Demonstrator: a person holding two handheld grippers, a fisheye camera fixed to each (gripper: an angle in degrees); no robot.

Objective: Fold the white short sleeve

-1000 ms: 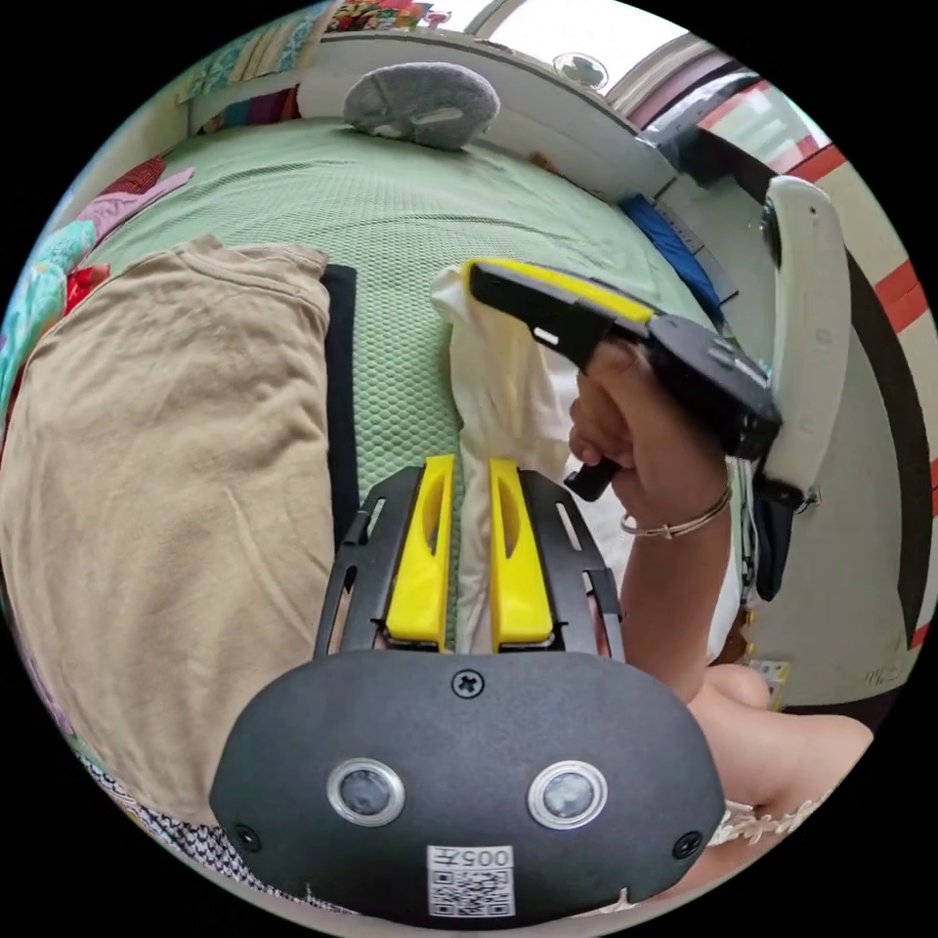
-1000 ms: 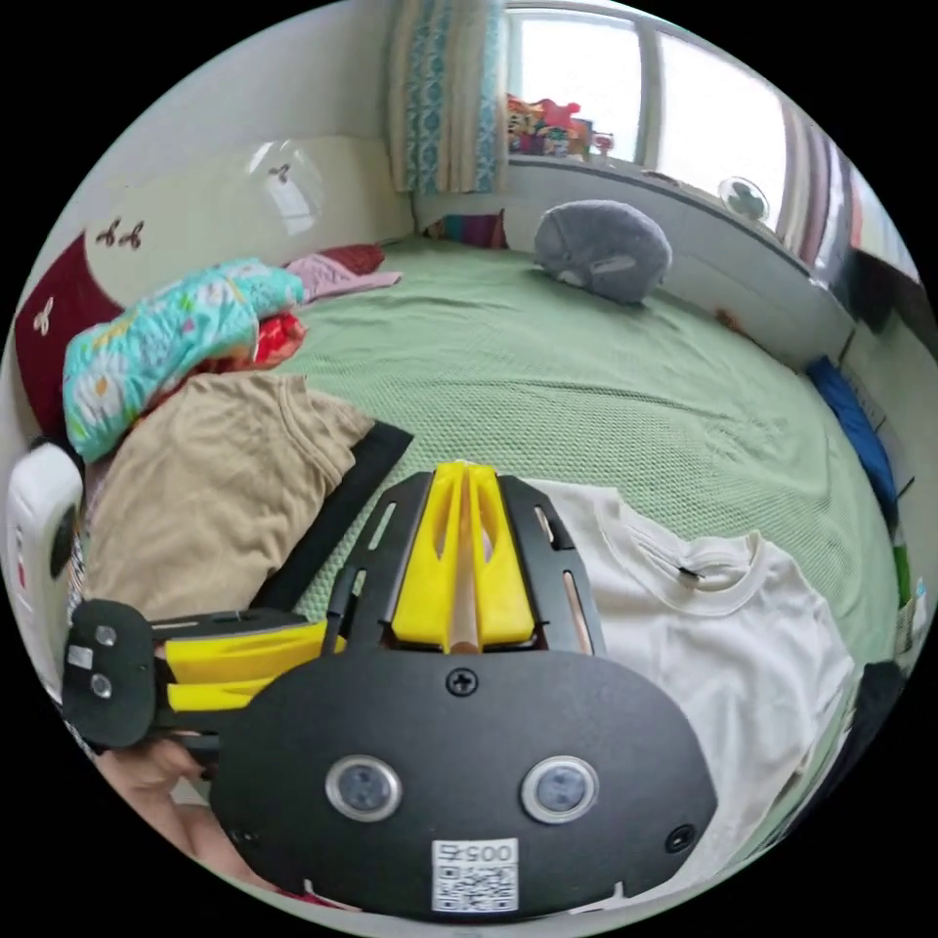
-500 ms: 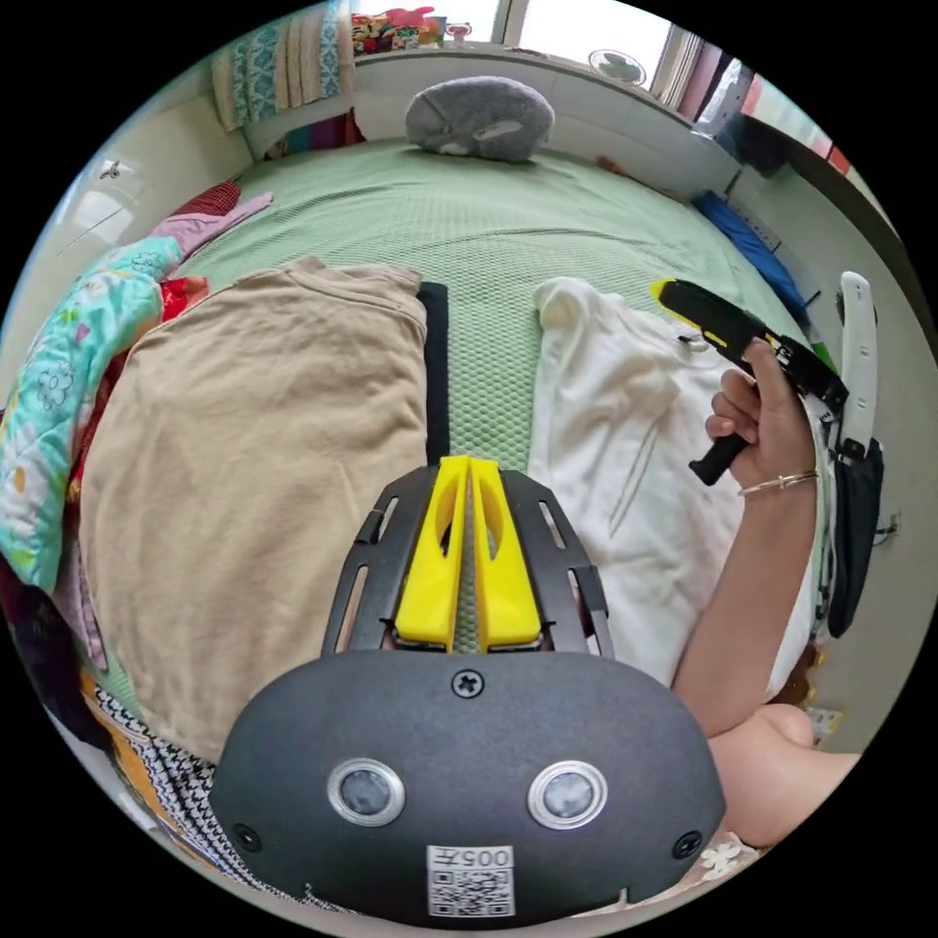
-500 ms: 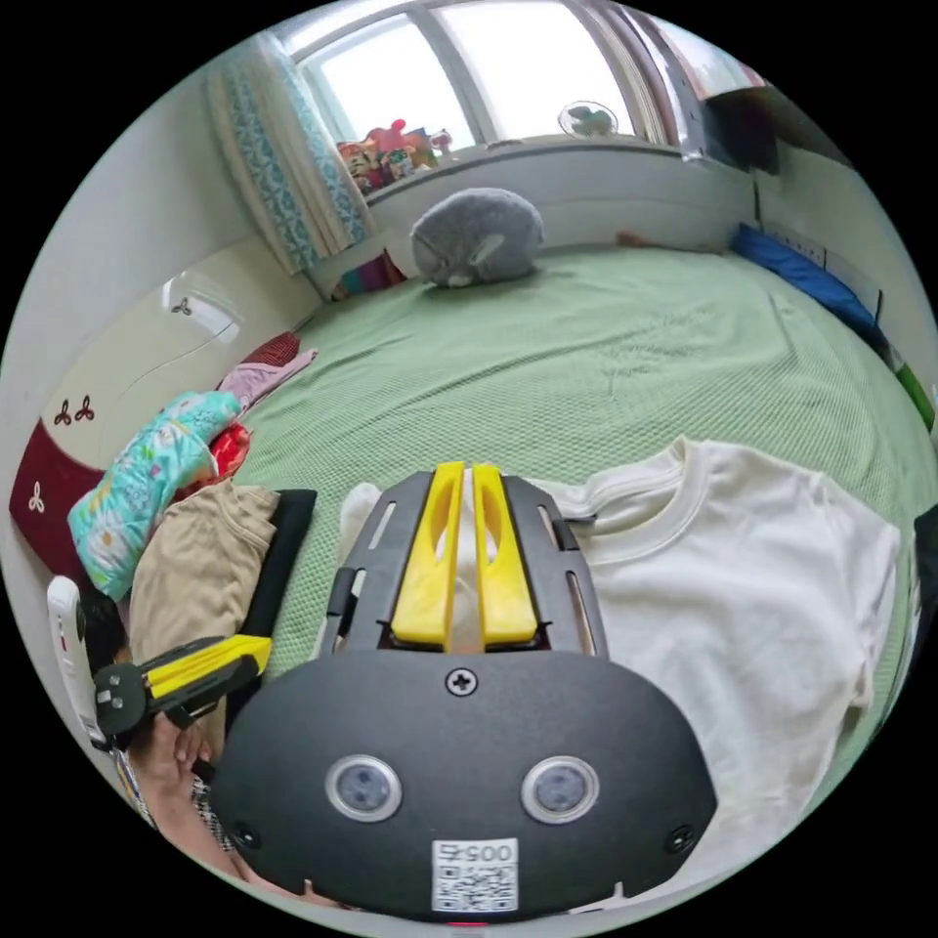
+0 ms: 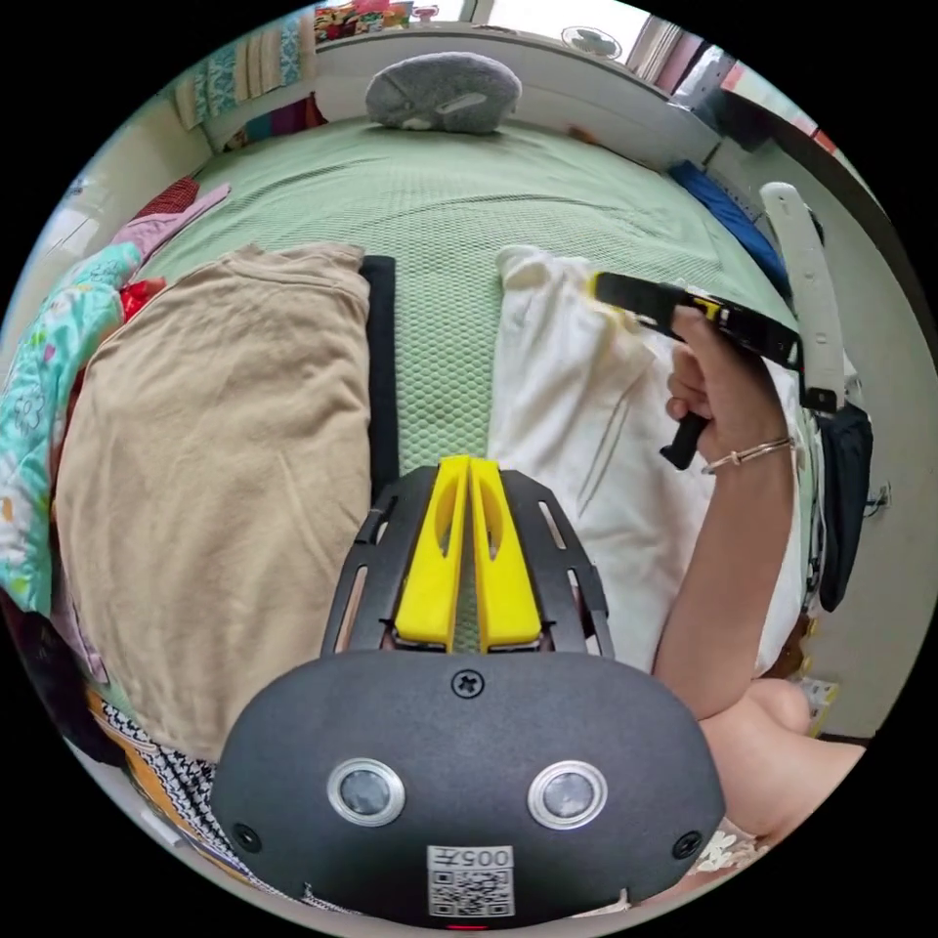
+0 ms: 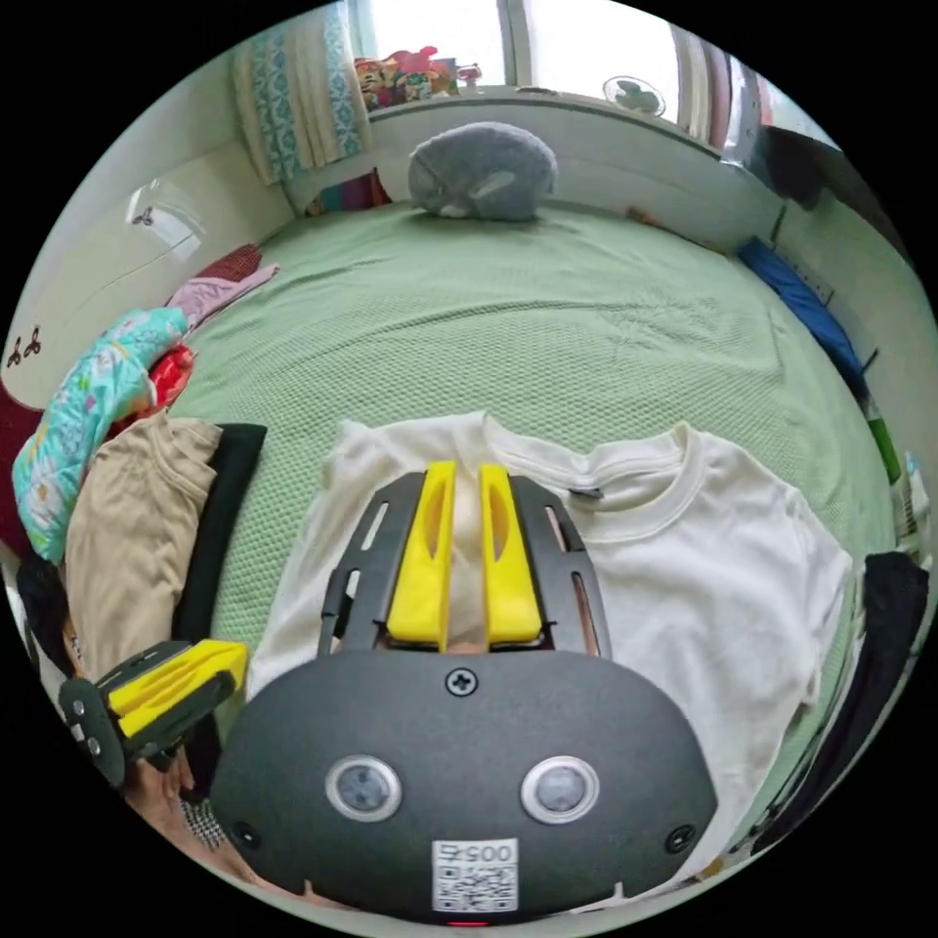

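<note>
Left gripper [image 5: 467, 547] first: in the left gripper view your yellow jaws sit pressed together with nothing between them, hanging over bare green bed [image 5: 440, 225]. The white short sleeve [image 5: 586, 430] lies off to the right of that gripper, its long axis running away from you toward the grey plush [image 5: 442, 90]. On the other side there's the tan shirt [image 5: 205, 459] with a black garment [image 5: 379, 362] along its edge, so this gripper hangs in the strip between the two piles. Your right gripper [image 5: 625, 290] comes in there too, held in your hand [image 5: 718, 391] over the far shoulder end of the tee; can't tell from this angle how its jaws stand.

Right gripper view settles that: the jaws of the right gripper [image 6: 462, 557] are a little apart, with white cloth showing through the gap, but I can't tell if they're touching it. The white short sleeve [image 6: 703, 586] is spread flat right under and to the right of it, collar [image 6: 645, 489] just ahead. So I'd say the right is way nearer. Left gripper [image 6: 161, 684] sits low to the left, jaws together. Plenty of open bed ahead; on the right a dark garment [image 6: 879, 625] sits by the tee's edge.
</note>
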